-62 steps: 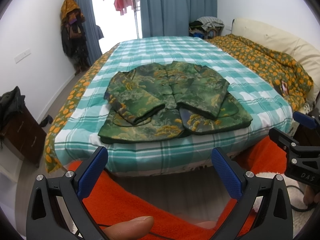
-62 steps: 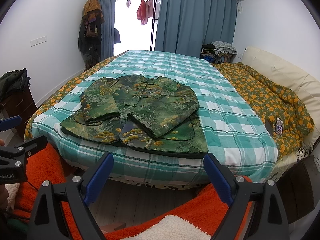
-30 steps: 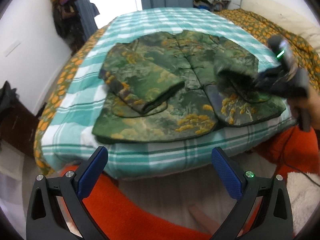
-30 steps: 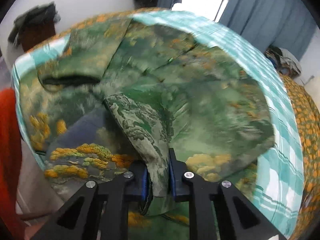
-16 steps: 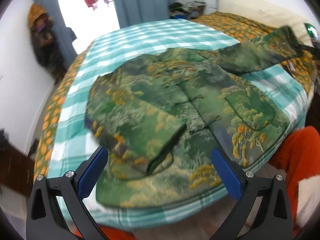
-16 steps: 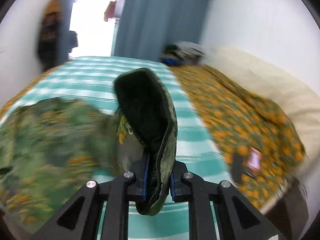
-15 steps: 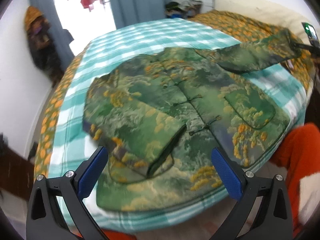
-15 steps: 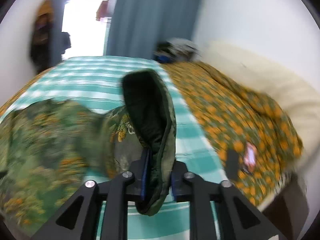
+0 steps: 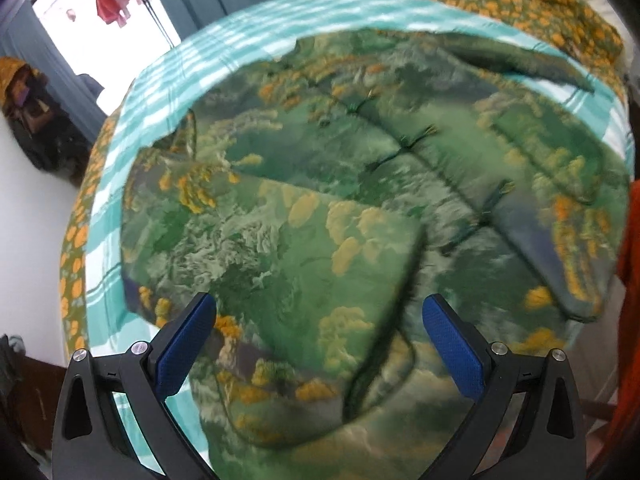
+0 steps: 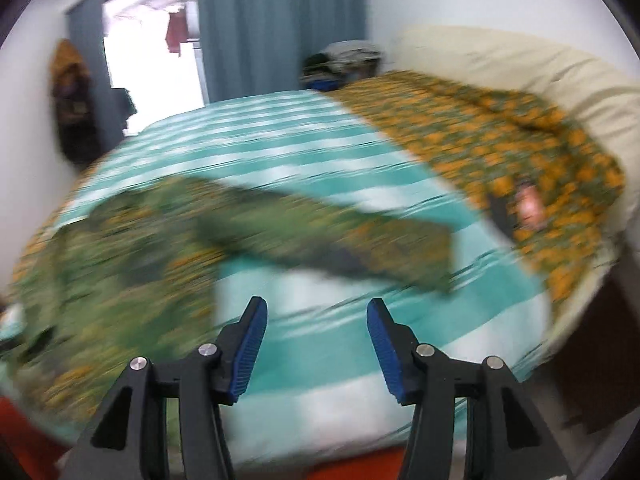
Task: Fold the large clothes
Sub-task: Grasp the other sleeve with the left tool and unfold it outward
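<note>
Jacket: a green padded jacket with orange-yellow landscape print (image 9: 360,184) lies front-up on the teal-and-white checked bedspread (image 10: 320,160), near the bed's foot edge.
Near sleeve: folded across the chest (image 9: 304,264), its cuff between the left claw's tips.
Far sleeve: stretched out sideways over the checks (image 10: 328,240), blurred.
Left gripper (image 9: 320,332): released wide above the folded sleeve, touching nothing.
Right gripper (image 10: 316,336): jaws opening, nothing between the blue pads.
Beyond: an orange-flowered quilt (image 10: 500,136).
</note>
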Demonstrator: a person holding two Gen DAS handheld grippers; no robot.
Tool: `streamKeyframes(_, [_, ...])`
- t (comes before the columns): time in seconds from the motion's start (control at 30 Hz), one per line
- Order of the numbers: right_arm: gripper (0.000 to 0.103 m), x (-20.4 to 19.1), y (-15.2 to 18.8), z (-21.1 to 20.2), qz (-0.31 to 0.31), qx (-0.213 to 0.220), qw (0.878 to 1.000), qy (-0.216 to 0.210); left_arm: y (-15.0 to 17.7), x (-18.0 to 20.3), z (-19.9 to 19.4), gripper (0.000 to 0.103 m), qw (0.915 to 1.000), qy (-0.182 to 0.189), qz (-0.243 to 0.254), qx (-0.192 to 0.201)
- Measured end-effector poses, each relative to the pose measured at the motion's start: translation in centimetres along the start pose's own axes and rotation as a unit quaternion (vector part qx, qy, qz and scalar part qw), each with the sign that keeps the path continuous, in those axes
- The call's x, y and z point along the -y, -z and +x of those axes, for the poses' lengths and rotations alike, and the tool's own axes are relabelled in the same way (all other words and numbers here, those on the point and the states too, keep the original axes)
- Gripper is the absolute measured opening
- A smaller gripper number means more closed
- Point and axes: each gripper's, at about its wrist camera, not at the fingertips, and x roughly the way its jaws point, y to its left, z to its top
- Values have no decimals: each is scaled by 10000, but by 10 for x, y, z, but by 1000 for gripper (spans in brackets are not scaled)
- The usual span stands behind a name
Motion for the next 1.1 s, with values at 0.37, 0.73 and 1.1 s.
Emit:
streamKeyframes(0.37, [53, -157, 67, -23, -1128, -73, 9874, -1110, 5, 16, 33, 82, 9964, 539, 597, -271])
streamKeyframes(0.73, [53, -200, 99, -23, -1623, -340, 9734, -1582, -3, -24, 15, 6, 9937, 1099, -191, -132])
streamKeyframes(1.1, [53, -191, 96, -20, -1476, -272, 9771, -1506, 13, -195, -79, 6, 9720, -45, -2186, 859])
